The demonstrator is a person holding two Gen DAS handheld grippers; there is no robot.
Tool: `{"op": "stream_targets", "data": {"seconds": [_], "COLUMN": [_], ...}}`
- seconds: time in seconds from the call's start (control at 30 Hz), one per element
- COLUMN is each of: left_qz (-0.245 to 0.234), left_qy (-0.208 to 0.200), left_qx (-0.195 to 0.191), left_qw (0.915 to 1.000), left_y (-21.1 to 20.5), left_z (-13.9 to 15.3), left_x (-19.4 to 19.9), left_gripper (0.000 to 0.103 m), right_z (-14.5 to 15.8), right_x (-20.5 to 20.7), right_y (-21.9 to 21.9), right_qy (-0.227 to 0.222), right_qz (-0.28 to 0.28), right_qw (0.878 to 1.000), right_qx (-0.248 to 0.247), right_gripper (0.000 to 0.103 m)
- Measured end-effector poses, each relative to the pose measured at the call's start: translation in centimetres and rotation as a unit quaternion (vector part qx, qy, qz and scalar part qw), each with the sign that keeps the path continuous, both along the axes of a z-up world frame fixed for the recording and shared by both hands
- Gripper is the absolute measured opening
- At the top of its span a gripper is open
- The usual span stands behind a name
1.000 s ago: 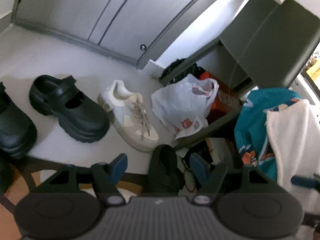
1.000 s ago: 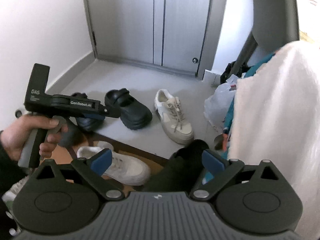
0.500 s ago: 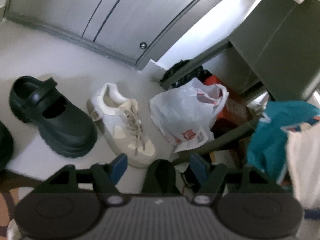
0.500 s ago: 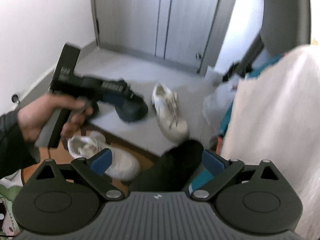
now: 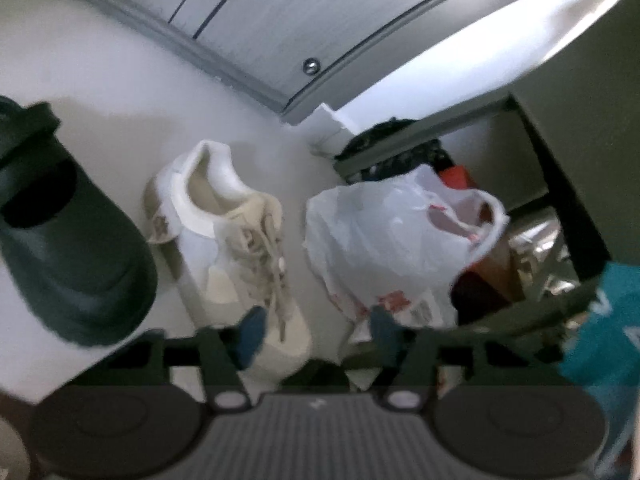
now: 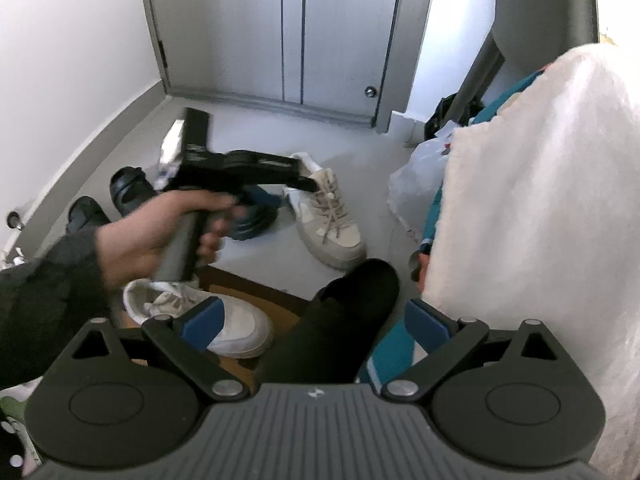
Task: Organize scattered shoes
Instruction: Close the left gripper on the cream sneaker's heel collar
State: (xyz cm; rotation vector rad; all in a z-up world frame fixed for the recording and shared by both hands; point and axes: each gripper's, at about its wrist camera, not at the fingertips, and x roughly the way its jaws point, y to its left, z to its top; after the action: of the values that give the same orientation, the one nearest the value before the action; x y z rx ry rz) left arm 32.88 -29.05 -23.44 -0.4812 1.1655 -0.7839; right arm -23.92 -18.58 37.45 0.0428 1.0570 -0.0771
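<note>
A beige and white lace-up sneaker [image 5: 224,232] lies on the pale floor, heel away from me, beside a black chunky strap shoe [image 5: 68,256]. My left gripper [image 5: 318,332] hangs low over the sneaker's toe. Its jaws are closing, the toe lies under and between the blue fingertips [image 5: 250,336], and no pad presses on it. In the right wrist view a hand holds the left gripper [image 6: 306,182] above that sneaker [image 6: 332,220]. My right gripper [image 6: 314,322] stands open and holds nothing. A white sneaker [image 6: 228,320] sits on a brown mat below it.
A white plastic bag [image 5: 392,240] sits right of the beige sneaker, in front of a dark shelf frame [image 5: 420,136]. Two more black shoes [image 6: 128,188] stand near the left wall. A white fluffy cloth [image 6: 540,200] fills the right side. A person's black-clad foot [image 6: 360,292] stands between mat and sneaker.
The left gripper has moved right and down toward the beige sneaker, and its jaws have narrowed. The black shoe has slid to the view's left edge. The right gripper has stayed nearly still.
</note>
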Motion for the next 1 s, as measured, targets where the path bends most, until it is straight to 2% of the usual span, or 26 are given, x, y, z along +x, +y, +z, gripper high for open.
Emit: {"op": "stream_targets", "data": {"seconds": [0.1,0.5,0.57,0.7,0.73,0.77,0.8,0.9,1.0], "left_qz": [0.000,0.029,0.028,0.021,0.022,0.022,0.021,0.023,0.025], "left_qy": [-0.003,0.021,0.016,-0.011,-0.013,-0.012,-0.007,0.013,0.014], "left_qx": [0.014,0.019,0.033,0.070,0.078,0.089,0.095,0.085,0.080], "left_qw": [0.9999,0.9992,0.9989,0.9973,0.9966,0.9957,0.9953,0.9960,0.9964], "left_y": [-1.6,-4.8,-5.3,-6.6,-6.8,-7.0,-7.1,-7.0,-6.7], "left_z": [-0.9,-4.3,-4.5,-4.6,-4.9,-5.3,-5.8,-6.5,-6.2], "left_x": [0.9,3.9,3.8,3.6,3.6,3.7,3.9,4.6,4.7], "left_gripper": [0.046,0.046,0.041,0.038,0.033,0.021,0.021,0.019,0.014], "right_z": [-0.2,-0.9,-0.9,-0.9,-0.9,-0.9,-0.9,-0.9,-0.9], "right_x": [0.1,0.4,0.4,0.2,0.2,0.3,0.3,0.3,0.1], "right_y": [-0.7,-0.6,-0.6,-0.6,-0.6,-0.6,-0.7,-0.4,-0.2], "right_qy": [0.006,0.010,0.010,0.010,0.010,0.010,0.009,0.007,0.003], "right_qz": [-0.013,-0.013,-0.014,-0.018,-0.019,-0.020,-0.021,-0.018,-0.016], "right_qw": [1.000,1.000,1.000,0.999,0.999,0.999,0.999,1.000,1.000], "right_qx": [0.023,0.019,0.021,0.026,0.026,0.025,0.025,0.020,0.015], "right_gripper": [0.099,0.099,0.099,0.099,0.099,0.099,0.099,0.099,0.099]}}
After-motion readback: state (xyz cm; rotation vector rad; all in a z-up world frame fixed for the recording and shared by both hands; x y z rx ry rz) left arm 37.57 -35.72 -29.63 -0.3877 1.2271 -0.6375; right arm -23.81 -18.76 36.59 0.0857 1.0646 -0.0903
